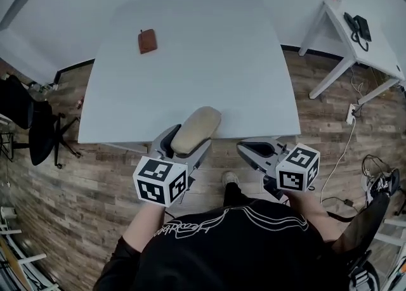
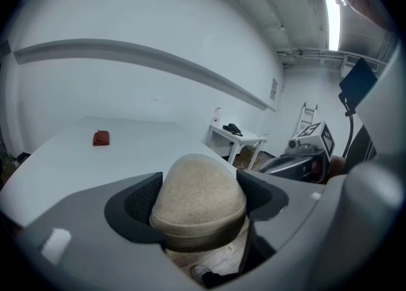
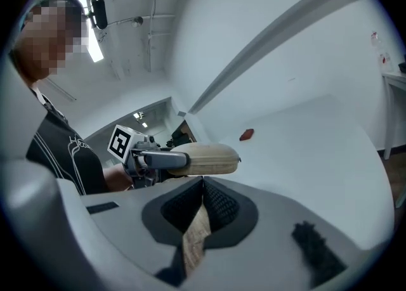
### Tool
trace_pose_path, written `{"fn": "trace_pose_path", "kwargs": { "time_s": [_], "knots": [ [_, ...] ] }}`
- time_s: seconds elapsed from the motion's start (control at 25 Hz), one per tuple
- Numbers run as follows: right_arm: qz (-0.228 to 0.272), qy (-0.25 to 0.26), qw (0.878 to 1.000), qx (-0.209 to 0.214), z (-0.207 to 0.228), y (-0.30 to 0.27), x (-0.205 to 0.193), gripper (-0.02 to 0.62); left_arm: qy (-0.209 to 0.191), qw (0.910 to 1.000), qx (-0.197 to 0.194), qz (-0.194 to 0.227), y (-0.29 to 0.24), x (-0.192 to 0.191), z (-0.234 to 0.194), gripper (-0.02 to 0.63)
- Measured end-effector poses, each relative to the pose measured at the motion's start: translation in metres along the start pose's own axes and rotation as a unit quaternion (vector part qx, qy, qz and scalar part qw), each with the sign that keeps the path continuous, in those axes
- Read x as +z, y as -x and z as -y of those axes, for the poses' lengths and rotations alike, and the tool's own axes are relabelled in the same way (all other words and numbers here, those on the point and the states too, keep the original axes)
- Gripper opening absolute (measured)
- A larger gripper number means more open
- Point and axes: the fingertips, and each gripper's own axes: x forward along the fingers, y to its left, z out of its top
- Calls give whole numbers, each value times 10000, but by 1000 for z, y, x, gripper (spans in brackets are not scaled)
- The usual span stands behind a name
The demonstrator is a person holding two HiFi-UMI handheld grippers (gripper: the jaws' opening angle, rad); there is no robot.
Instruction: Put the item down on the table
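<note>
A beige oval hard case (image 1: 196, 129) sits between the jaws of my left gripper (image 1: 185, 142), which is shut on it across its width. The case hangs over the near edge of the white table (image 1: 190, 68), its far end above the tabletop. In the left gripper view the case (image 2: 198, 198) fills the space between the pads, in line with the left gripper (image 2: 199, 202). My right gripper (image 1: 248, 149) is off the table's near edge, to the right, with its jaws together and nothing in them. In the right gripper view the right gripper (image 3: 203, 189) is shut, and the case (image 3: 206, 158) shows to its left.
A small brown pouch (image 1: 147, 41) lies at the table's far left. A white side table (image 1: 355, 42) with a black phone stands to the right. A black office chair (image 1: 28, 118) is on the left. Cables (image 1: 349, 156) trail on the wooden floor at the right.
</note>
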Motion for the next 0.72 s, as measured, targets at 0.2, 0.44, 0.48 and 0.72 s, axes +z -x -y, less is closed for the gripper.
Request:
{"fn": "trace_pose_path", "kwargs": {
  "time_s": [0.2, 0.44, 0.48, 0.72],
  "knots": [
    [-197, -44, 9998, 27, 68, -13, 22, 9, -402, 9982, 372, -254, -71, 9, -32, 371],
    [-416, -258, 9987, 113, 123, -28, 26, 9, -648, 9950, 505, -560, -139, -6, -55, 373],
    [-471, -305, 9984, 116, 130, -29, 24, 9, -678, 9945, 506, -613, -146, -10, -56, 373],
    [-592, -483, 9970, 119, 158, -41, 20, 9, -744, 9921, 501, -878, -176, -31, -68, 374]
  ]
}}
